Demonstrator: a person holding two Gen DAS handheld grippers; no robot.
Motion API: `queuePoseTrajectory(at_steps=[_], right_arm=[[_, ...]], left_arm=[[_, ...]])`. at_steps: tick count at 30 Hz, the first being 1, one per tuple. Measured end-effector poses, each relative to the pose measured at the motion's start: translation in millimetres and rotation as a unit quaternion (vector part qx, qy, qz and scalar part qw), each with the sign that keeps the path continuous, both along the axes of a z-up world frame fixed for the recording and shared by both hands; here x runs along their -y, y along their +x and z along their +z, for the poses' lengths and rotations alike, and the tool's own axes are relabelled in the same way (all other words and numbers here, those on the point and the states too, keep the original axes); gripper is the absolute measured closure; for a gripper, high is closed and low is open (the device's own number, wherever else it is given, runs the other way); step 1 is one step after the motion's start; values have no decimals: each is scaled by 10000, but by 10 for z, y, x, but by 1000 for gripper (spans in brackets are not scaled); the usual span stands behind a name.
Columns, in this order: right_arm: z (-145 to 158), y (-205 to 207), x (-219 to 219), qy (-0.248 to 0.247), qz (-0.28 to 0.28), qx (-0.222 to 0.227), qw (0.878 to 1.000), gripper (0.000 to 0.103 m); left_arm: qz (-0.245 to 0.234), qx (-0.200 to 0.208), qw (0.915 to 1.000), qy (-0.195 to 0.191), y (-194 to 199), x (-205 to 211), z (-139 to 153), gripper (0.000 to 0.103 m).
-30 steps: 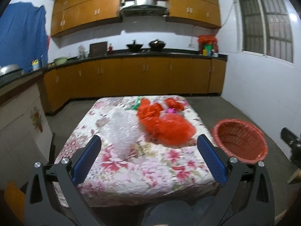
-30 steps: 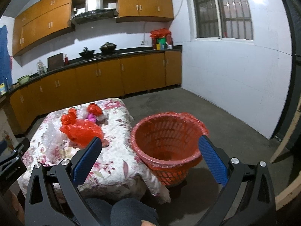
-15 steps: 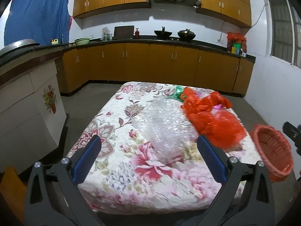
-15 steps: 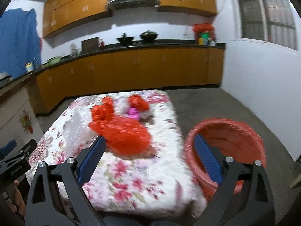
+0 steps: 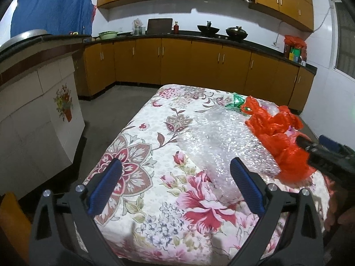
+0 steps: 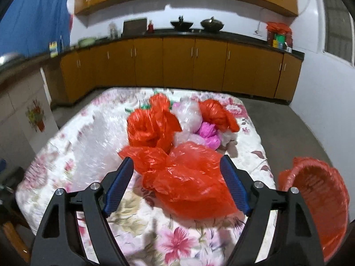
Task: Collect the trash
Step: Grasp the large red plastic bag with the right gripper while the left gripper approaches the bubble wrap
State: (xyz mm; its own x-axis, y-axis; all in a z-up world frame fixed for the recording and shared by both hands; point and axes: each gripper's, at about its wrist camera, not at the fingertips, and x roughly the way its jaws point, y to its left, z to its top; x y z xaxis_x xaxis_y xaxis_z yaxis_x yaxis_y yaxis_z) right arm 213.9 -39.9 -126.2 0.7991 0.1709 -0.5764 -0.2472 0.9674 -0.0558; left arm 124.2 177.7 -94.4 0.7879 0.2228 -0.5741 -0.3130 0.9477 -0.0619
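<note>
A table with a floral cloth (image 5: 168,199) holds crumpled trash. A large red plastic bag (image 6: 188,181) lies nearest, right between the open jaws of my right gripper (image 6: 177,181). Behind it lie another red bag (image 6: 153,128), a third red bag (image 6: 217,115), a pink bag (image 6: 208,133) and clear plastic (image 6: 188,115). A sheet of bubble wrap (image 5: 224,141) lies on the table's middle; my left gripper (image 5: 175,188) is open, just in front of its near edge. The red bags also show in the left wrist view (image 5: 281,141). A red basket (image 6: 319,204) stands beside the table at right.
My right gripper's body (image 5: 328,159) shows at the right of the left wrist view. A tiled counter (image 5: 33,110) stands left of the table. Orange cabinets (image 5: 199,66) line the back wall. A green wrapper (image 5: 236,102) lies at the table's far side.
Both grippers have moved forward to the table. The right one swung left from the basket and now has the large red bag between its jaws. The left one now faces the bubble wrap.
</note>
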Motion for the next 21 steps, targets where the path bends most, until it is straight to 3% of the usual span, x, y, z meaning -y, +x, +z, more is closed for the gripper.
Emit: queuePoseTrajectory(at_steps=[4, 5, 7, 9, 11, 21], right_arm=[[-291, 175, 43, -240, -38, -516, 9984, 23], [-324, 183, 57, -254, -45, -578, 9980, 29], [-409, 197, 115, -234, -17, -762, 9968, 50], [-461, 218, 122, -160, 48, -881, 9960, 81], [-448, 194, 168, -21, 105, -926, 9956, 90], [-155, -103, 513, 423, 7, -532, 9977, 94]], left_arm=[[-31, -26, 10000, -29, 82, -8, -19, 7], [-46, -26, 10000, -28, 99, 1, -31, 7], [-104, -44, 9999, -41, 153, 34, -47, 7], [-163, -60, 9998, -65, 200, 68, -56, 7], [-248, -50, 9996, -91, 242, 126, -55, 7], [-677, -135, 9976, 33, 532, 574, -59, 7]])
